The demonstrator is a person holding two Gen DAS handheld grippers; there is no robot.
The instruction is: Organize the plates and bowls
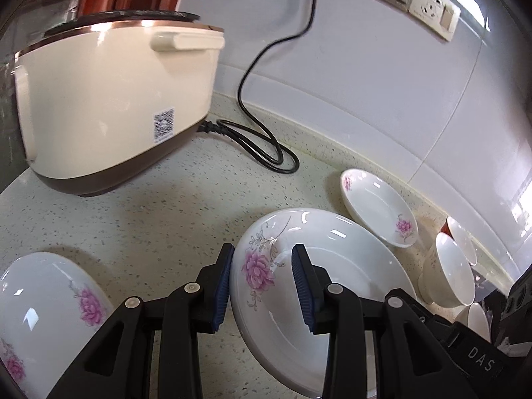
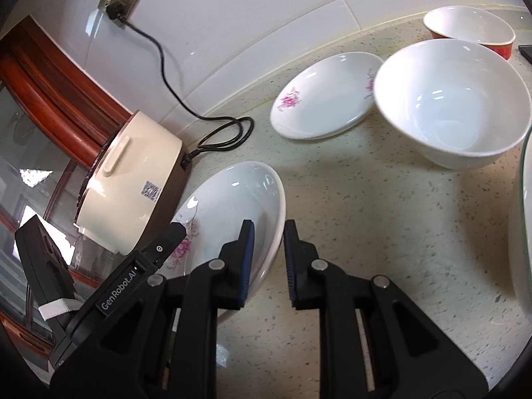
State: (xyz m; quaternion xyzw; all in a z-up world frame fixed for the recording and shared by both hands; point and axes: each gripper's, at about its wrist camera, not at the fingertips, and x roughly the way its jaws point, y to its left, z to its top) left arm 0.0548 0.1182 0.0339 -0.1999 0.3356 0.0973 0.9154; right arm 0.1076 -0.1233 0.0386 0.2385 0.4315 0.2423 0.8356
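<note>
A large white floral plate (image 1: pixel 332 286) lies on the speckled counter (image 1: pixel 159 219). My left gripper (image 1: pixel 262 286) is open and straddles its left rim, one finger outside, one inside. The same plate shows in the right wrist view (image 2: pixel 232 212); my right gripper (image 2: pixel 267 259) is open and straddles its right rim. A small floral dish (image 1: pixel 379 206) (image 2: pixel 324 94) lies beyond. A white bowl (image 2: pixel 452 99) (image 1: pixel 445 272) and a red bowl (image 2: pixel 472 28) stand near the wall. Another floral plate (image 1: pixel 43 316) lies at the lower left.
A cream rice cooker (image 1: pixel 109 106) (image 2: pixel 133 183) stands at the left with its black cord (image 1: pixel 266 146) coiled on the counter and plugged into the wall socket (image 2: pixel 116 13). A glass rim (image 2: pixel 523 219) shows at the right edge. A tiled wall borders the counter.
</note>
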